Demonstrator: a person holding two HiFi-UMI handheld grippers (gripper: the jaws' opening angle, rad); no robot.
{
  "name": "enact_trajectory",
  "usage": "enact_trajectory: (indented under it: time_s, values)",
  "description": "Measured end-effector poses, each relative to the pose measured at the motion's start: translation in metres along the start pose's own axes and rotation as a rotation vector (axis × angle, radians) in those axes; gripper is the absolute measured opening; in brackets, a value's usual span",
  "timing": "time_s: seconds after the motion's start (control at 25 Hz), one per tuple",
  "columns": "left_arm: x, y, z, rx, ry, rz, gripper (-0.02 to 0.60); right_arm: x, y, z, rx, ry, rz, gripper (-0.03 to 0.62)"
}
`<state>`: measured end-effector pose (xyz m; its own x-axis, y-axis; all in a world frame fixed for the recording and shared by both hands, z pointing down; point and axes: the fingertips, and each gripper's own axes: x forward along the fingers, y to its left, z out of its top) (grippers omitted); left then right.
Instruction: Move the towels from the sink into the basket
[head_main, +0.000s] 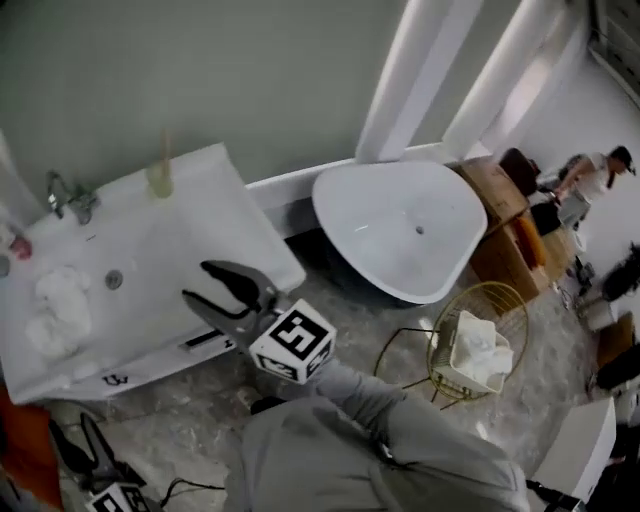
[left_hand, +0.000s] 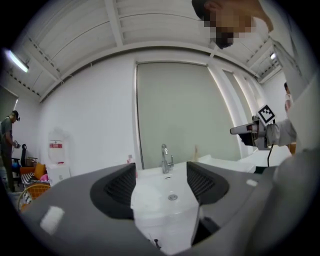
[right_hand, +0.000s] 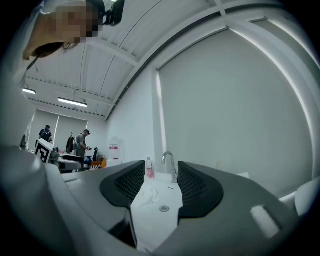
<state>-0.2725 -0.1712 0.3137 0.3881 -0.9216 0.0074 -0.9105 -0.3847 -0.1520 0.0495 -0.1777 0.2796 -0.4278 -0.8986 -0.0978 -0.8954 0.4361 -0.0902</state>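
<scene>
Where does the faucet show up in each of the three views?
Head view: faucet, far left, above mid-height.
Left gripper view: faucet, centre, between the open jaws.
Right gripper view: faucet, centre, between the open jaws, nearer the right-hand one.
Shared landmark: the drain, in front of the faucet in all three.

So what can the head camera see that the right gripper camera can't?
Only the head view shows the white bathtub and the gold wire basket with one towel in it. Only the right gripper view shows the ceiling lights high up on the left. Both show the white sink, its tap and the towels lying in the sink.
</scene>
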Motion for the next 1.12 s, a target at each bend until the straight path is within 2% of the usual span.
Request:
enact_trajectory:
  time_s: [0.12,0.36,0.48,0.64,0.76,0.84,1.04,1.12]
  values:
    - [0.032,0.040,-0.004,0.012,-0.005,-0.013,0.350,0.039,-0.007,0.007,-0.044,0.004,-0.057,0.187]
    - [0.035,0.146,-0.019,0.040,0.015,0.026,0.350,0.142,0.058,-0.016,-0.038,0.040,-0.023,0.187]
    - [0.047,0.188,-0.030,0.069,0.024,-0.040,0.348,0.187,0.088,-0.025,-0.047,0.037,-0.057,0.187]
    - [0.071,0.226,-0.054,0.086,0.109,-0.168,0.348,0.237,0.120,-0.041,-0.057,0.059,-0.112,0.187]
    - [0.093,0.246,-0.065,0.110,0.092,-0.243,0.350,0.271,0.136,-0.054,-0.034,0.093,-0.126,0.187]
    - [0.112,0.253,-0.073,0.126,0.092,-0.285,0.350,0.293,0.139,-0.069,-0.016,0.120,-0.130,0.187]
    - [0.167,0.250,-0.112,0.177,0.156,-0.394,0.350,0.354,0.130,-0.120,0.008,0.239,-0.136,0.187]
    - [0.189,0.245,-0.134,0.202,0.208,-0.420,0.350,0.379,0.122,-0.145,0.024,0.308,-0.128,0.189]
